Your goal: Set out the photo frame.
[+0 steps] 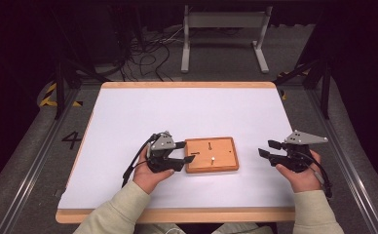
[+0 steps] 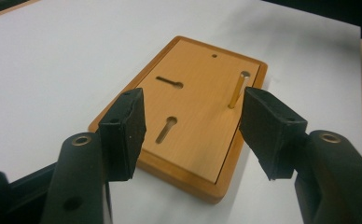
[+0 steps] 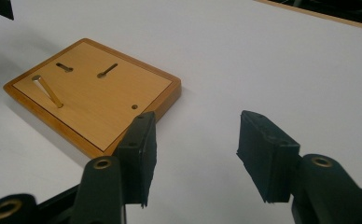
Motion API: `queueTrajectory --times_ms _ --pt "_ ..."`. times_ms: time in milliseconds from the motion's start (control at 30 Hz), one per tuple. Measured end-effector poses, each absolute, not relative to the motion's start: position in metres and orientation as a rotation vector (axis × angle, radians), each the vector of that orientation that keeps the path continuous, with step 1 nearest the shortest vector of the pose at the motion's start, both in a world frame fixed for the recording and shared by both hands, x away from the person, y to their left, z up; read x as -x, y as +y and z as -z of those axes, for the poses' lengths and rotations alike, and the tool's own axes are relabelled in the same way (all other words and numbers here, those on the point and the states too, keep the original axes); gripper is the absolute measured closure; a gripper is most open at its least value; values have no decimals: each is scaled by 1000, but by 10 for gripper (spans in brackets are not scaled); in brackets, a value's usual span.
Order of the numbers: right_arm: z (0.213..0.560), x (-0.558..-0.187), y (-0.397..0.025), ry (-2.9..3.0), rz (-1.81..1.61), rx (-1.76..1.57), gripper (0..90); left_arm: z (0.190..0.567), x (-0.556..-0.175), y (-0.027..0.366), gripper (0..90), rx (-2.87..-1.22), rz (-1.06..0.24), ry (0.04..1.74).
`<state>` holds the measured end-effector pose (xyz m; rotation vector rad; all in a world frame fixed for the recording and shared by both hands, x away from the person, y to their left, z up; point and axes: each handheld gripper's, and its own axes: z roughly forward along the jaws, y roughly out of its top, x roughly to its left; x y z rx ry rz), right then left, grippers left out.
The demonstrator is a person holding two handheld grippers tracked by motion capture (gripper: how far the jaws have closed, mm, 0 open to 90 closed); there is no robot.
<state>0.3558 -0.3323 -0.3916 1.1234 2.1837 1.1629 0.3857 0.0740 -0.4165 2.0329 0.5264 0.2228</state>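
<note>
left gripper jaws wide at board edge, right gripper wide, apart. likely approach step; next: close on pin.

The white tabletop is brightly and evenly lit from above — surroundings beyond it are left dark. Soft shadows are cast beside the wooden board. Near fingers are slightly blurred.

Legible markings, one item:
- Numeral "4", dark, marked on the grey floor to the left of the table, seen in the high view.

Nothing else in the three views carries readable text, labels or brand marks.
</note>
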Motion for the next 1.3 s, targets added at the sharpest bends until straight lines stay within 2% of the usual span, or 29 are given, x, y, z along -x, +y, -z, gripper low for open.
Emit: queueTrajectory --times_ms 500,633,1133,1300 --pt "392 -350 -341 2154 -1145 -1150 491 415 -388 34 405 -2073 -151 453" --pt "392 -350 -341 2153 -1146 -1152 491 419 -388 23 406 -2109 -168 446" --pt "392 -352 -339 2160 -1163 -1148 488 440 -400 1 500 -2109 -73 415" --pt "393 -352 -339 2163 -1164 -1147 488 446 -402 -3 586 -2121 -33 407"
